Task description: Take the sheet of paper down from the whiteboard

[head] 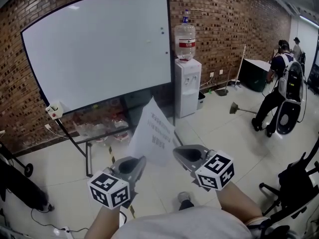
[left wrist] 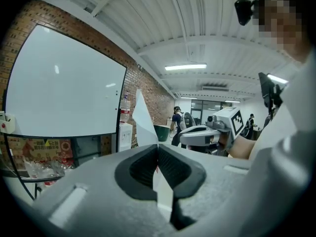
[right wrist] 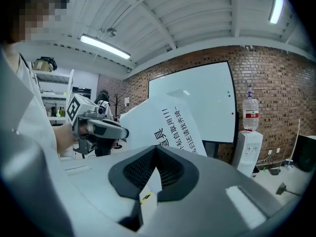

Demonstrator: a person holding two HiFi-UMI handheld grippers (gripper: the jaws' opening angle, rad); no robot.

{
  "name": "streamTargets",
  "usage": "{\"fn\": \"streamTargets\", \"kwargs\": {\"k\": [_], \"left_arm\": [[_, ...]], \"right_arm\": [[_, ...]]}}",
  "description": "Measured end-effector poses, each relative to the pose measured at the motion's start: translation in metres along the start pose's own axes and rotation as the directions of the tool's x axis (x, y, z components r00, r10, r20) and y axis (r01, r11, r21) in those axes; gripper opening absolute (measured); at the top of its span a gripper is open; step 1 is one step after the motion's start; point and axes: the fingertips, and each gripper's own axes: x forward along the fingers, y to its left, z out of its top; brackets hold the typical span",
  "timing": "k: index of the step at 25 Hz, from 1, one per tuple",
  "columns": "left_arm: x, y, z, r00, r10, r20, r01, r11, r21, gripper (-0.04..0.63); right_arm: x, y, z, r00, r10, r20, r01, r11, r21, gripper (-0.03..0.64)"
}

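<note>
Left gripper [head: 132,165] and right gripper [head: 188,156] each pinch a lower edge of the white printed paper sheet [head: 152,132], held well apart from the large white whiteboard [head: 99,49]; the removal appears complete, with only setting it aside left.

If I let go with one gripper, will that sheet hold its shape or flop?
Likely floppy: the sheet of paper curves between the left gripper and right gripper, both shut on its lower edge. Probably very light, so it may flutter. It looks thin, so pulling apart could tear it.
</note>
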Motion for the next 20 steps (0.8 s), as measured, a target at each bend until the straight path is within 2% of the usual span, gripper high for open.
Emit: {"fn": "streamTargets", "kwargs": {"k": [5, 10, 15, 20], "left_arm": [[-0.017, 0.029, -0.026, 1.0, -0.023, 0.001, 0.023, 1.0, 0.021, 0.003], [-0.03, 0.014, -0.035, 1.0, -0.02, -0.011, 0.02, 1.0, 0.023, 0.002], [-0.027, 0.013, -0.032, 0.999, -0.029, -0.016, 0.03, 0.999, 0.025, 0.002], [-0.014, 0.029, -0.03, 0.999, -0.033, -0.028, 0.034, 0.999, 0.022, 0.002]], "right_arm": [[0.035, 0.02, -0.018, 1.0, -0.022, 0.007, 0.022, 1.0, -0.002, 0.002], [0.024, 0.036, -0.024, 1.0, -0.02, 0.003, 0.02, 1.0, -0.003, 0.002], [0.023, 0.033, -0.021, 1.0, -0.024, -0.007, 0.024, 1.0, -0.004, 0.002], [0.038, 0.017, -0.021, 1.0, -0.027, -0.014, 0.027, 1.0, 0.008, 0.002]]}}
